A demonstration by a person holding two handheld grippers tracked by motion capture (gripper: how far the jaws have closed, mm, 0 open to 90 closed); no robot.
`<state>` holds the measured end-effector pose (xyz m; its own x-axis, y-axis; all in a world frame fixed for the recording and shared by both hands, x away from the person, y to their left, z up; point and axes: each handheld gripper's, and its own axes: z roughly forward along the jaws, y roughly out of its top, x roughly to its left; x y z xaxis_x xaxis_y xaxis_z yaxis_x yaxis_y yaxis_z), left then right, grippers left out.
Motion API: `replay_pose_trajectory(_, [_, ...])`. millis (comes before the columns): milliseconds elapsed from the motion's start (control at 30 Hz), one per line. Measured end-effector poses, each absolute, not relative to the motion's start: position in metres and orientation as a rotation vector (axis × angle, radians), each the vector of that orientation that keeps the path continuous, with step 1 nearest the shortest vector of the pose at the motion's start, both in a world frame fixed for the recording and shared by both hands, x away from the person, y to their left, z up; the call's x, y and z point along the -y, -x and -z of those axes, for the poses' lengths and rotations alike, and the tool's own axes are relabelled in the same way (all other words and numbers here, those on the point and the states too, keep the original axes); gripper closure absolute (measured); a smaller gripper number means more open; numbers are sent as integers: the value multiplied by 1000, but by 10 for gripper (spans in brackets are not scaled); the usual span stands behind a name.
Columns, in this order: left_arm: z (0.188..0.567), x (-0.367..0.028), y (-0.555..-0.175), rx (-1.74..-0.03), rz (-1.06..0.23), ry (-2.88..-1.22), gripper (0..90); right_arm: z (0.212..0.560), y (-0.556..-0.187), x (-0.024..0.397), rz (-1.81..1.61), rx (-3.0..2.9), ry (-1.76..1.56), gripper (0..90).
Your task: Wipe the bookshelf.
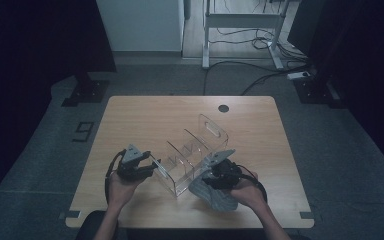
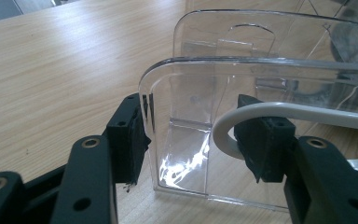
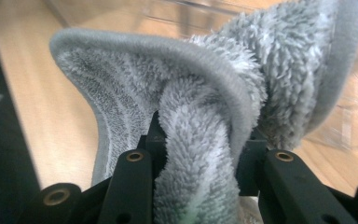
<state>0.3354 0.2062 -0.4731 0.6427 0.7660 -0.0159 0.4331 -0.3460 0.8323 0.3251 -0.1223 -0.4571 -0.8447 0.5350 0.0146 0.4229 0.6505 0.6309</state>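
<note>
While the person sat at the near edge of the table, a clear bin lay on the wood in front of them. The bin was long and thin. Its long side ran slantwise, from the near left up to the far right, where a handle hole was cut in the end wall. Thin clear walls split the bin into a few little rooms.

The left gripper was at the near left end of the bin. In the left gripper view, its jaws stood on either side of that end wall, one outside the bin and one inside. I could not tell for sure if the pads pressed on the wall, but it looked like a hold to keep the bin from sliding. A white cable curled in front of the inside jaw.

The right gripper was at the near right side of the bin, just beside its long wall. Its jaws were squeezed tight on a grey fluffy cloth, which bunched up between the pads. Most of the cloth hung on the table, outside the bin.

So the bin lay up and to the left of the cloth. I would guess the right hand was the one to bring the cloth to the bin, since it was the nearer one and had the cloth.
</note>
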Motion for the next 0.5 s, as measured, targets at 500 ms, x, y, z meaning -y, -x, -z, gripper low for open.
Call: replay_pose_trajectory(500, [472,-209,-332,-922,-462,-2001,457,455,-349,184,-885,-2523,-1015,633])
